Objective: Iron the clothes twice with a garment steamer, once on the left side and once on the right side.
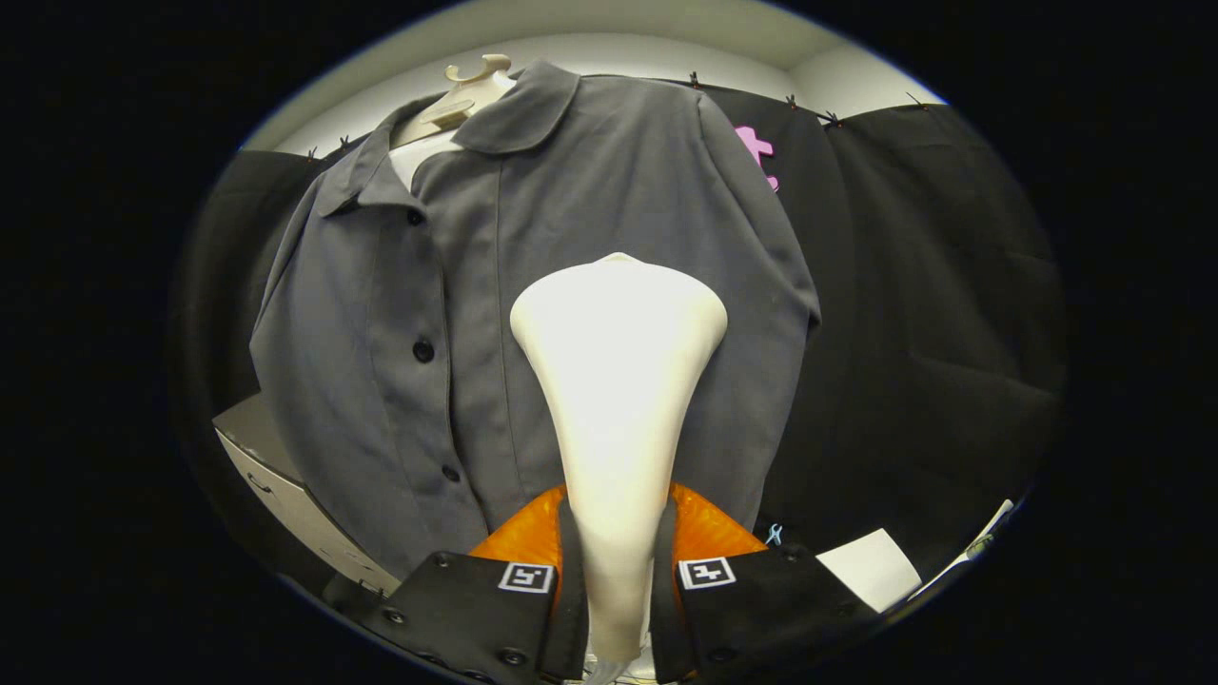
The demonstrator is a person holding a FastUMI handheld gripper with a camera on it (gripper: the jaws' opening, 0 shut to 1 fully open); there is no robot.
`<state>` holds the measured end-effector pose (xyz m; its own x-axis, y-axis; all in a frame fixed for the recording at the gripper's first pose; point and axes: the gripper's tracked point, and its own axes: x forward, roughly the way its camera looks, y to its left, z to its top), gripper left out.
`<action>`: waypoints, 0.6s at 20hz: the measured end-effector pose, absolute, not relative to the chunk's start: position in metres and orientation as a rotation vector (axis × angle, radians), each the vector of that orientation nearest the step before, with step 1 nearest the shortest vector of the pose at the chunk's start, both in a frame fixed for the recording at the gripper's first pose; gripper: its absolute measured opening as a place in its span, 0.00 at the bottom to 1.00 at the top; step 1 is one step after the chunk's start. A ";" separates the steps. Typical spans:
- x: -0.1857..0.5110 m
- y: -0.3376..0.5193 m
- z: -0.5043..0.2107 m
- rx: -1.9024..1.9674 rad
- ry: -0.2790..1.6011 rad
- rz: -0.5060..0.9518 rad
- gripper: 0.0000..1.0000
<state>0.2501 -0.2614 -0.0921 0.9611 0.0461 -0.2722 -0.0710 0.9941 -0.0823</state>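
Backdrop here is a black cloth (913, 285) hung as the booth wall, pinned along its top edge with small dark clips (832, 118). It's got some creases and folds, mostly off to the right. Above the cloth there's a pale wall (666, 57) and what looks like a corner where two pale surfaces meet, upper right. Lighting is soft and comes from above. Low on the left sits a light grey cabinet (276, 476), only a corner of it in sight. Low on the right, a white sheet (871, 566) lies near the cloth's bottom edge, with a tiny blue clip (775, 534) close by.
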 end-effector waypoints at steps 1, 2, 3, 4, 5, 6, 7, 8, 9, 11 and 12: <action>0.249 -0.263 -0.101 -0.092 0.286 0.059 0.34; 0.247 -0.265 -0.110 -0.085 0.300 0.059 0.34; 0.245 -0.266 -0.120 -0.077 0.314 0.058 0.34; 0.242 -0.268 -0.129 -0.068 0.327 0.056 0.34; 0.240 -0.270 -0.137 -0.064 0.337 0.054 0.34; 0.239 -0.274 -0.144 -0.064 0.347 0.052 0.34; 0.238 -0.276 -0.152 -0.070 0.358 0.050 0.34; 0.237 -0.278 -0.161 -0.077 0.369 0.049 0.34; 0.236 -0.279 -0.170 -0.083 0.381 0.049 0.34; 0.231 -0.283 -0.191 -0.086 0.409 0.051 0.34; 0.230 -0.284 -0.202 -0.088 0.427 0.050 0.34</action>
<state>0.2301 -0.2842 -0.2022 0.9092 0.0295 -0.4153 -0.0667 0.9949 -0.0752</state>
